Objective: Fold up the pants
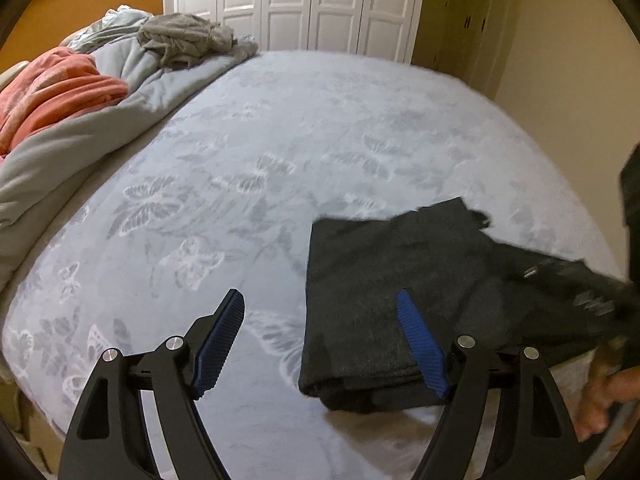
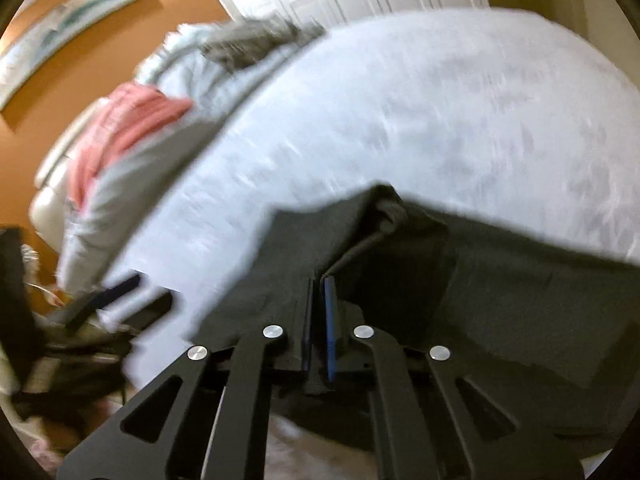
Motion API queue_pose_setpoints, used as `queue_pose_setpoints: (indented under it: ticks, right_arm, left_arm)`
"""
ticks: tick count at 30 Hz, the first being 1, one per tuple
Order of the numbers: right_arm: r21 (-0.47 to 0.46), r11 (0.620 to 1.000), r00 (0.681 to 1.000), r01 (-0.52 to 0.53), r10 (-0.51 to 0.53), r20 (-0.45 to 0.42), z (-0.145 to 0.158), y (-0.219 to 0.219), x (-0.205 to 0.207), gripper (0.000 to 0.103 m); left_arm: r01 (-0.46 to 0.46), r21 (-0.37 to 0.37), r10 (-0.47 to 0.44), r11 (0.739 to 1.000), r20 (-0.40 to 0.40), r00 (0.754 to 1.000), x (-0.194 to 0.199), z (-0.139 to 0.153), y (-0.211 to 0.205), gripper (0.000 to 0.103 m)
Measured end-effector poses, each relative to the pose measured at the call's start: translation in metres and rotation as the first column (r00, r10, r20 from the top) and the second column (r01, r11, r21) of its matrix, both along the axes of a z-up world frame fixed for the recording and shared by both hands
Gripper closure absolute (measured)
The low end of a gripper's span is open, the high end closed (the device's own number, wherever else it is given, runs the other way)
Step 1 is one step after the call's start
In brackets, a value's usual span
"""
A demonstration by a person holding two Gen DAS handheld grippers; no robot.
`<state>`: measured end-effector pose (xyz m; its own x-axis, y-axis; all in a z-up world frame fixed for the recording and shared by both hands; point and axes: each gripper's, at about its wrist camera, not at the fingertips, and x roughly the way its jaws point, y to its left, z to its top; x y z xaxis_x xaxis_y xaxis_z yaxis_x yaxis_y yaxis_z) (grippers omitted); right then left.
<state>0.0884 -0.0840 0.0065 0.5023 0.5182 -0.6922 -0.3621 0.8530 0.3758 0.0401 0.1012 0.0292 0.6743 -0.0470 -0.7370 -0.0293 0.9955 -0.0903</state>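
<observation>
The dark grey pants (image 1: 384, 280) lie partly folded on the pale butterfly-print bed (image 1: 280, 140), at the near right. My left gripper (image 1: 320, 300) is open and empty, its right finger over the pants' left part. In the right wrist view, which is blurred, my right gripper (image 2: 319, 280) is shut on a fold of the pants (image 2: 500, 300) and holds it lifted above the bed (image 2: 400, 120). The left gripper (image 2: 120, 292) shows at the left of that view.
A rumpled grey duvet (image 1: 100, 120), a pink blanket (image 1: 52, 84) and a grey garment (image 1: 184, 36) are piled at the bed's far left. White wardrobe doors (image 1: 300, 0) stand behind the bed. A hand (image 1: 604, 396) is at the right edge.
</observation>
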Motion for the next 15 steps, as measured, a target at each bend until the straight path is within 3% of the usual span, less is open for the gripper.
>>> queue_pose_setpoints:
  ticks: [3, 5, 8, 12, 15]
  right_arm:
    - [-0.001, 1.000, 0.994, 0.001, -0.001, 0.105, 0.052, -0.018, -0.014, 0.100]
    - [-0.010, 0.999, 0.990, 0.034, -0.032, 0.135, 0.071, -0.041, -0.017, 0.100]
    - [-0.087, 0.986, 0.980, 0.141, -0.126, 0.156, 0.078, -0.096, -0.021, 0.100]
    - [-0.219, 0.923, 0.949, 0.316, -0.306, 0.083, 0.038, -0.183, -0.022, 0.099]
    - [-0.349, 0.863, 0.913, 0.366, -0.405, -0.042, -0.031, -0.227, -0.018, 0.099]
  left_arm:
    - [0.003, -0.068, 0.000, 0.998, 0.045, 0.999, -0.001, 0.016, 0.000, 0.026]
    - [0.013, -0.126, -0.007, 0.992, 0.046, 0.999, 0.002, 0.021, 0.000, 0.026]
    - [0.019, -0.150, -0.015, 0.989, 0.025, 1.000, 0.009, 0.019, -0.008, 0.026]
    - [0.055, -0.148, -0.062, 0.987, -0.040, 0.997, 0.023, 0.002, -0.037, 0.026]
    - [0.089, -0.124, -0.097, 0.988, -0.064, 0.993, 0.028, -0.010, -0.059, 0.026]
